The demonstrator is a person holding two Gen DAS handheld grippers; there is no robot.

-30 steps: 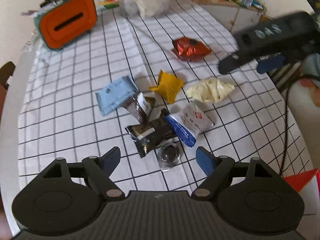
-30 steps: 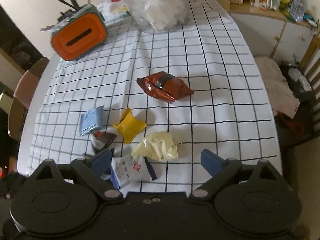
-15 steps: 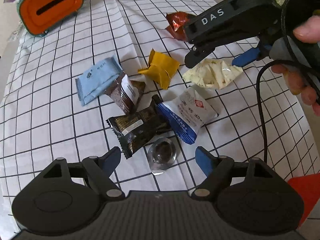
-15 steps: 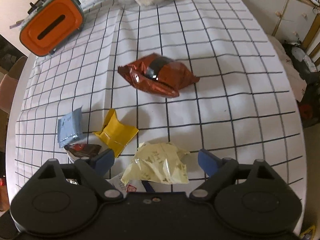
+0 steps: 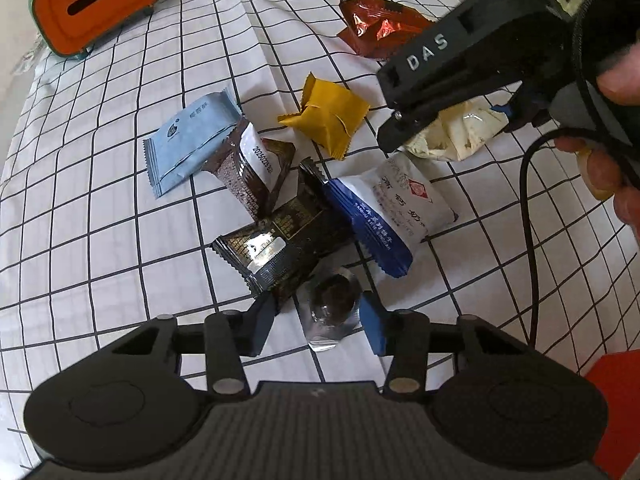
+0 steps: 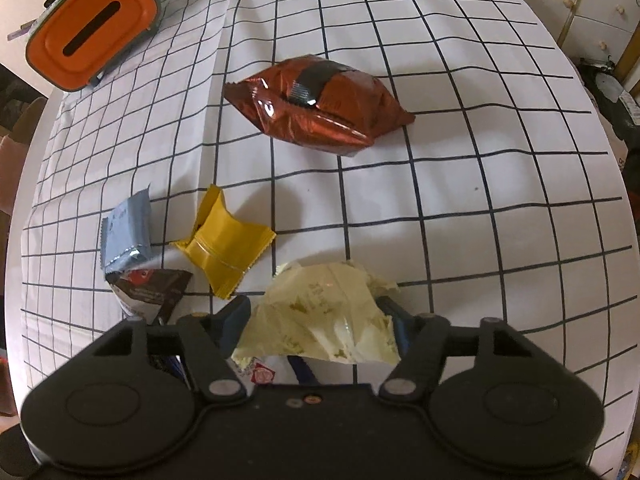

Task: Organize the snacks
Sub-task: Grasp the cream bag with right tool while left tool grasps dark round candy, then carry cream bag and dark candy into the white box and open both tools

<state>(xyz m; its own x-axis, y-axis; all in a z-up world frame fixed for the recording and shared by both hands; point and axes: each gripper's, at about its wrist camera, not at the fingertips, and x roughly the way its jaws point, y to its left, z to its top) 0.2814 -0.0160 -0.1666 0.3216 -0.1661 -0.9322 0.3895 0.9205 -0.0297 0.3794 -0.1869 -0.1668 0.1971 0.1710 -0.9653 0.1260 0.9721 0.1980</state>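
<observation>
Item: pale yellow packet (image 6: 320,316), crinkled translucent wrapper, lay on the grid-patterned counter (image 6: 480,200) between the blue fingers of the right tongs (image 6: 316,322), which had narrowed onto it; whether they gripped it fully could not be told. Item: clear wrapped dark sweet (image 5: 332,304), lay between the fingers of the left tongs (image 5: 318,322), parted around it, contact unclear. Neighbouring stock: black packet (image 5: 280,248), blue-and-white packet (image 5: 392,212), yellow packet (image 5: 328,114), red foil bag (image 6: 320,104). The right hand (image 5: 616,152) held its tool tilted downward.
</observation>
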